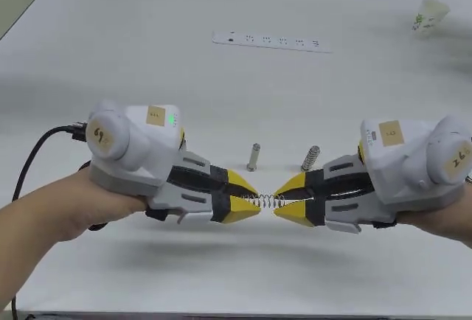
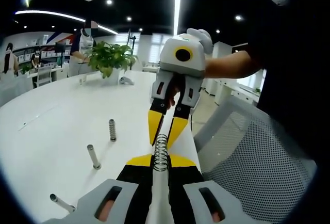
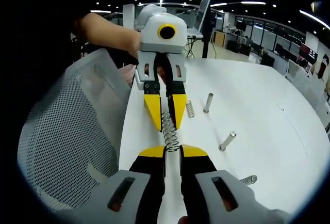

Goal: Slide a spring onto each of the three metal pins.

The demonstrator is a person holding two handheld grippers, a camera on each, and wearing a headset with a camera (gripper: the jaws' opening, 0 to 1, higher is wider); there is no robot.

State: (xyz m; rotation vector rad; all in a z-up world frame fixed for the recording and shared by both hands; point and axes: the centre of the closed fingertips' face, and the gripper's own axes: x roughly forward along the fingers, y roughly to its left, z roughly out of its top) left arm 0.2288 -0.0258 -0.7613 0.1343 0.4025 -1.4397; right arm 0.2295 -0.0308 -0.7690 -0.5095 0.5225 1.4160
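A small spring (image 1: 267, 201) hangs level above the table between my two grippers, which face each other tip to tip. My left gripper (image 1: 254, 200) is shut on its left end and my right gripper (image 1: 279, 200) on its right end. In the left gripper view the spring (image 2: 161, 150) runs from my own jaws to the right gripper (image 2: 164, 133). Behind them on the table stand a bare metal pin (image 1: 254, 156) and a pin wearing a spring (image 1: 311, 158). In the right gripper view there is another bare pin (image 3: 208, 102) with a loose spring (image 3: 190, 108) beside it.
A white power strip (image 1: 271, 40) lies far back on the white table (image 1: 147, 62). A crumpled clear wrapper (image 1: 430, 16) sits at the back right. A mesh chair back (image 3: 77, 131) is close beside the table's near edge.
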